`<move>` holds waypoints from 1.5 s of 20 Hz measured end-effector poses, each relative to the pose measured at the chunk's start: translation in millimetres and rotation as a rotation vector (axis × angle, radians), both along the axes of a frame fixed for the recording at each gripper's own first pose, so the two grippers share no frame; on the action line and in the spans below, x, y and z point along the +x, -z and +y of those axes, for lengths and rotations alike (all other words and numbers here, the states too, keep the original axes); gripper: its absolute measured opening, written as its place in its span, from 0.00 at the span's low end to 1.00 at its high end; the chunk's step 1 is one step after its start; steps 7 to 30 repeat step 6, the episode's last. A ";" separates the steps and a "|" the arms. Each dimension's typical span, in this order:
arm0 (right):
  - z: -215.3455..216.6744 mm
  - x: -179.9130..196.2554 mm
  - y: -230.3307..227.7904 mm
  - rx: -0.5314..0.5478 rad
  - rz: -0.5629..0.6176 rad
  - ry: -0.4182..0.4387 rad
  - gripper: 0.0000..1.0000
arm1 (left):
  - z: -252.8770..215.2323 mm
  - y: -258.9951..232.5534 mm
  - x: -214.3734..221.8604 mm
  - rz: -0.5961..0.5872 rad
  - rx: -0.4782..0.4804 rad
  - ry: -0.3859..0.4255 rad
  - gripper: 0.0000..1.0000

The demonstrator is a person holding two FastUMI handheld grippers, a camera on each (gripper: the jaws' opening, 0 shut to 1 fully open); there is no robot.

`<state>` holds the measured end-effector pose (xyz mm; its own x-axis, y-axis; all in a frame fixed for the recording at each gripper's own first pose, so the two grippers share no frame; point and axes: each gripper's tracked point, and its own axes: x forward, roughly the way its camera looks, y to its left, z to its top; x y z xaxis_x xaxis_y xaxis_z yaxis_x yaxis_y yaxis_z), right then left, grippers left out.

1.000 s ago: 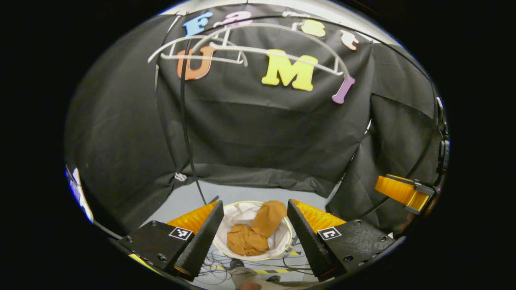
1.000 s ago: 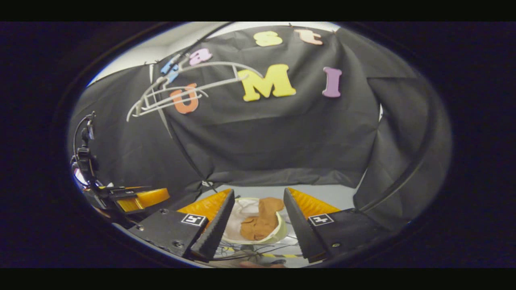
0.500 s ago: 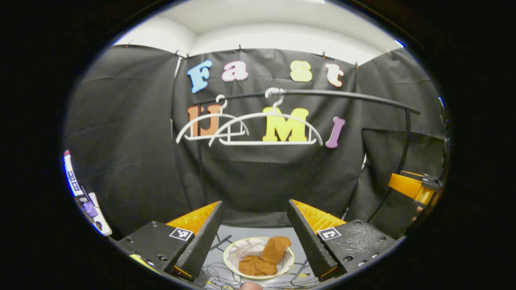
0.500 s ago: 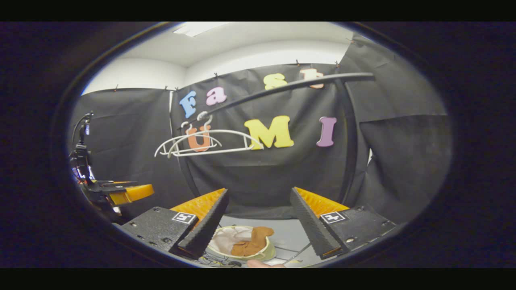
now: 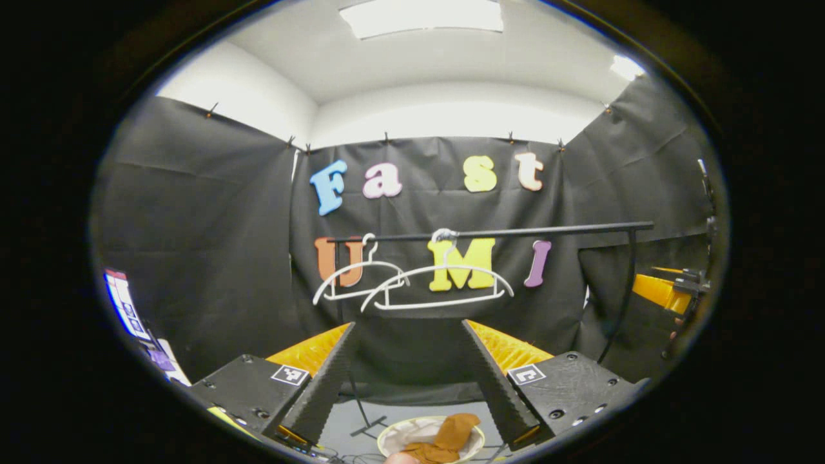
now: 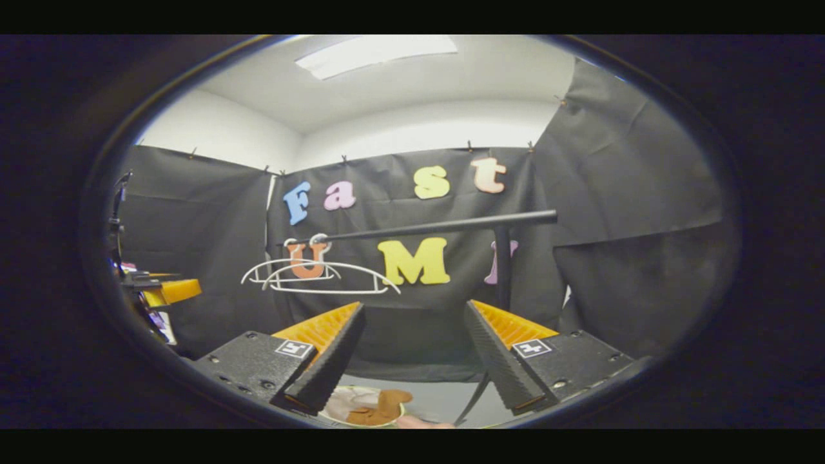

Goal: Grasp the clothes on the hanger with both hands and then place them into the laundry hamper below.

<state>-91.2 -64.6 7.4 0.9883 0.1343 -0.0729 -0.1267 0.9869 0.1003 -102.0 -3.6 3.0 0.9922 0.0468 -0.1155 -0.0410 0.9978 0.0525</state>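
Tongs left and right both gaped empty; brown crumpled garment lay in round white hamper.

Black cloth walls, white ceiling w/ light panel, grey floor.

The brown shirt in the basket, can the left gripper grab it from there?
Probably yes. The left gripper is open and empty, and the brown shirt lies uncovered in the basket below, nothing between.
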 end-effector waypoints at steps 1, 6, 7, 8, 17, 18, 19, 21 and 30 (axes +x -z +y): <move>3.4 -5.0 -6.2 0.001 -0.019 0.003 0.98 | -2.3 -7.7 -1.2 -0.036 0.006 0.020 1.00; 22.7 -24.5 -30.2 0.002 -0.142 0.017 0.97 | -4.6 -24.8 -9.3 -0.145 0.037 0.092 1.00; 22.7 -24.5 -30.2 0.002 -0.142 0.017 0.97 | -4.6 -24.8 -9.3 -0.145 0.037 0.092 1.00; 22.7 -24.5 -30.2 0.002 -0.142 0.017 0.97 | -4.6 -24.8 -9.3 -0.145 0.037 0.092 1.00; 22.7 -24.5 -30.2 0.002 -0.142 0.017 0.97 | -4.6 -24.8 -9.3 -0.145 0.037 0.092 1.00; 22.7 -24.5 -30.2 0.002 -0.142 0.017 0.97 | -4.6 -24.8 -9.3 -0.145 0.037 0.092 1.00; 22.7 -24.5 -30.2 0.002 -0.142 0.017 0.97 | -4.6 -24.8 -9.3 -0.145 0.037 0.092 1.00; 22.7 -24.5 -30.2 0.002 -0.142 0.017 0.97 | -4.6 -24.8 -9.3 -0.145 0.037 0.092 1.00; 22.7 -24.5 -30.2 0.002 -0.142 0.017 0.97 | -4.6 -24.8 -9.3 -0.145 0.037 0.092 1.00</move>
